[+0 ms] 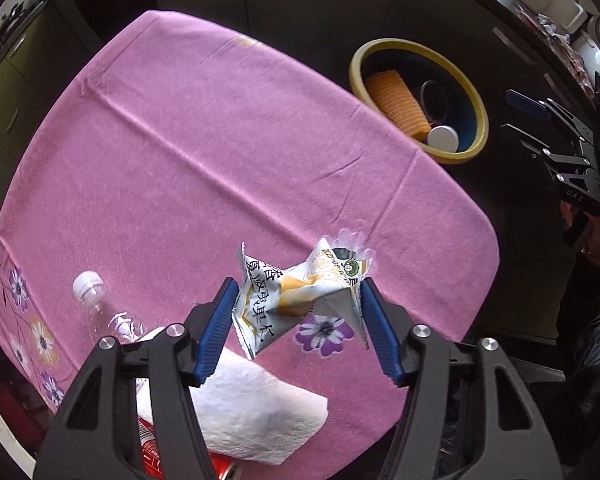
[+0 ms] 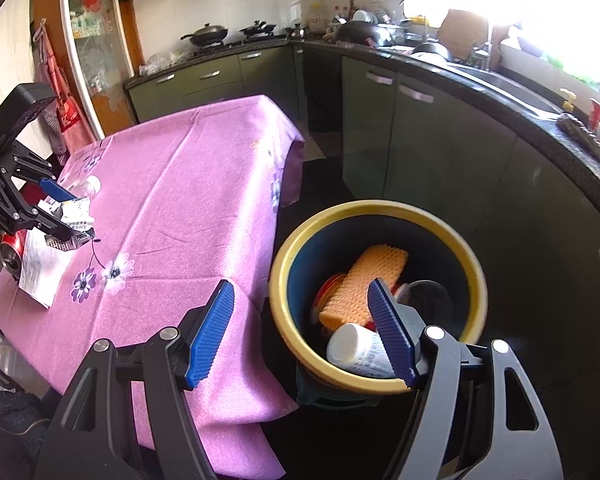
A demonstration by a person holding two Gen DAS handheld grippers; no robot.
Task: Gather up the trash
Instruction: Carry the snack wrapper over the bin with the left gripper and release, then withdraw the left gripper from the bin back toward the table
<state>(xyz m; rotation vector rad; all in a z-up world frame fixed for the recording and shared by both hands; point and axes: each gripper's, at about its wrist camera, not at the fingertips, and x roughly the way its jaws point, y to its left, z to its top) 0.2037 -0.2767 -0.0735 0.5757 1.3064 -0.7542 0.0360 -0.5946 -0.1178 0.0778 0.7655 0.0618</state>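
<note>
My left gripper (image 1: 298,286) is shut on a crumpled white snack wrapper (image 1: 268,312) with black print, held up above the pink tablecloth (image 1: 180,140). In the right wrist view the same left gripper (image 2: 66,216) and wrapper (image 2: 76,210) hang over the table's left side. On the floor beside the table stands a yellow-rimmed trash bin (image 2: 376,206), also in the left wrist view (image 1: 380,46), holding an orange ridged piece (image 2: 364,280) and a white bottle (image 2: 356,350). My right gripper (image 2: 300,286) hovers open over the bin's near rim, nothing between its fingers.
A clear plastic bottle (image 1: 92,292), a white paper towel (image 1: 260,404) and a red can (image 1: 152,452) lie on the cloth near my left gripper. Dark kitchen cabinets (image 2: 420,140) and a cluttered counter curve behind the bin. A person's sleeve (image 1: 588,320) is at the right.
</note>
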